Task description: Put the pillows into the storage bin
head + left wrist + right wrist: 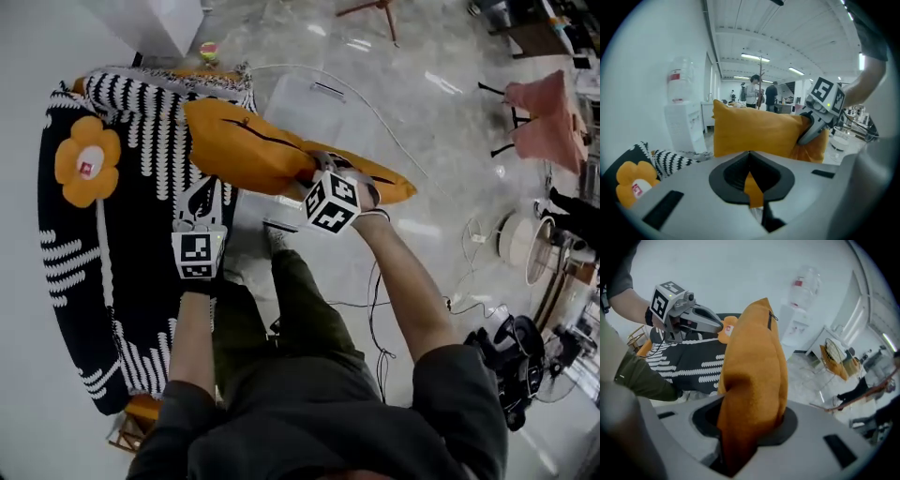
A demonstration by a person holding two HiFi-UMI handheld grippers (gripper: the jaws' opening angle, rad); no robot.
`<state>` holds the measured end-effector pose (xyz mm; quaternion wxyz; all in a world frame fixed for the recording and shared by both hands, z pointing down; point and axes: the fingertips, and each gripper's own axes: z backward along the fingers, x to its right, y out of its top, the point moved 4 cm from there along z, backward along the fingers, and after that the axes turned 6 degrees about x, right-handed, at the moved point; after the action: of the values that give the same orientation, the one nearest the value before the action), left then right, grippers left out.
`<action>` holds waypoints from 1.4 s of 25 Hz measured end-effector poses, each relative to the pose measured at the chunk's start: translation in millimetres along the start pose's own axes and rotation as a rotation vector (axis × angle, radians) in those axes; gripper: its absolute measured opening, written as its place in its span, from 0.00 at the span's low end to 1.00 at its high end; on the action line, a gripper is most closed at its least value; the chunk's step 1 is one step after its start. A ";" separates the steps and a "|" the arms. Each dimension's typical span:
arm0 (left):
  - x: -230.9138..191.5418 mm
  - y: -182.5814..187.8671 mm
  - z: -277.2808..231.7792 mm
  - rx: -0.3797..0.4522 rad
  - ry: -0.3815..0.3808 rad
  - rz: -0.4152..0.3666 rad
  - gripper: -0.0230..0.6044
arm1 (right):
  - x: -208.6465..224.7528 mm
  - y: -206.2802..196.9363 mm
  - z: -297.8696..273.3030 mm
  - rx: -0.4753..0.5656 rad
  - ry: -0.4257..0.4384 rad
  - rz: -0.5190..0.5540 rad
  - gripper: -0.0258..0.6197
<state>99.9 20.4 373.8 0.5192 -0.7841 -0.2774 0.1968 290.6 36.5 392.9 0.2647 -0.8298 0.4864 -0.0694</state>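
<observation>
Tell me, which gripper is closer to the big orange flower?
Left. The left gripper sits just right of the orange flower in the head view; the right gripper is farther right, clamped on the orange pillow.

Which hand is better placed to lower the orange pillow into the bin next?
Right, probably. The right gripper clamps a thick fold of the pillow above the bin; the left gripper pinches only a thin edge, off to the side over the black-and-white cushion.
</observation>
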 end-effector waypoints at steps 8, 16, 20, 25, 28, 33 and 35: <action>98.2 -8.1 -110.4 -0.069 -0.225 -0.058 0.04 | 41.7 -161.0 21.6 -0.114 -0.113 -0.314 0.27; 127.5 -42.0 -160.9 -0.139 -0.309 -0.086 0.04 | 67.1 -225.0 -20.2 -0.163 -0.207 -0.630 0.27; 121.7 -56.4 -164.8 -0.176 -0.305 -0.085 0.04 | 73.3 -234.9 -47.4 -0.152 -0.224 -0.846 0.28; 102.9 -77.7 -168.7 -0.201 -0.281 -0.066 0.04 | 73.0 -246.2 -90.7 -0.124 -0.271 -1.073 0.28; 93.0 -94.9 -169.5 -0.220 -0.269 -0.053 0.04 | 67.9 -255.5 -119.6 -0.128 -0.305 -1.150 0.29; 84.6 -129.6 -167.6 -0.258 -0.265 -0.037 0.04 | 50.8 -291.6 -170.4 -0.158 -0.335 -1.250 0.30; 80.8 -143.1 -167.2 -0.271 -0.258 -0.027 0.04 | 46.1 -308.0 -187.4 -0.182 -0.345 -1.274 0.31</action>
<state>228.7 -1.9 568.3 0.3715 -0.8114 -0.3762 0.2493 481.9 47.1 701.7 0.1747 -0.9732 -0.1446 -0.0373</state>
